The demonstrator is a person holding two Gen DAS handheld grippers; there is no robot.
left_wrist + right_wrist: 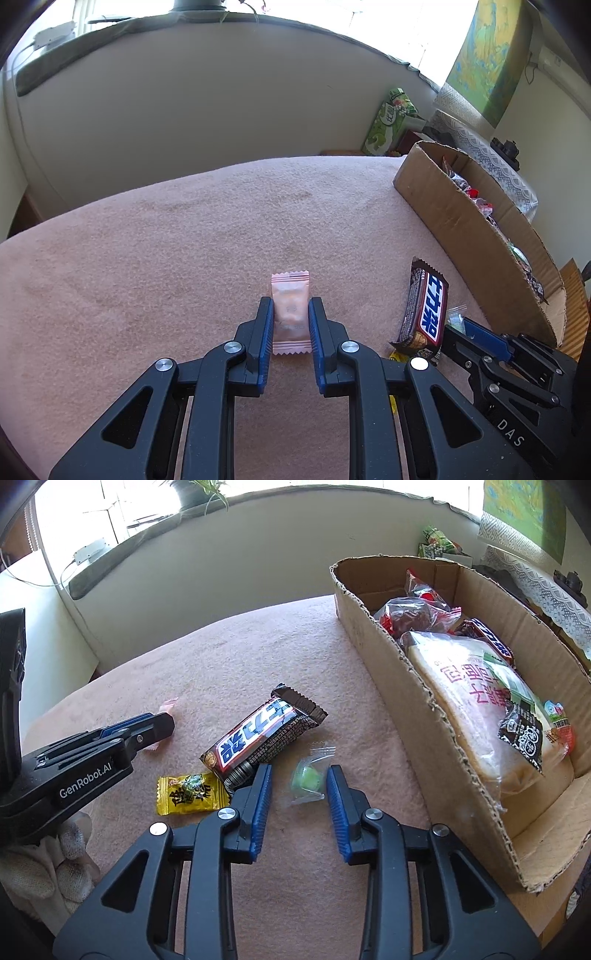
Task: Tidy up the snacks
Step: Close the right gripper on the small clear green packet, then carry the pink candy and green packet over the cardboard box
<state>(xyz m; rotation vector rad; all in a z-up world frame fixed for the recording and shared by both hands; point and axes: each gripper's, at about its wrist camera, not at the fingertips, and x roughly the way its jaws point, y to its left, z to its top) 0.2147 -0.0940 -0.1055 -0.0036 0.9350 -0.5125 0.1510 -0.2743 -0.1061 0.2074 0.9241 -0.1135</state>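
Left gripper [290,317] pinches a pink sachet [290,314] for boxing; right gripper [300,781] straddles a green candy [306,778], jaws apart, box [402,686] just right.

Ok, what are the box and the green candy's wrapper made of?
Box: corrugated cardboard, matte brown; the torn top edge shows the fluting. Green candy wrapper: probably thin clear plastic film, slightly glossy; the candy shows through it.
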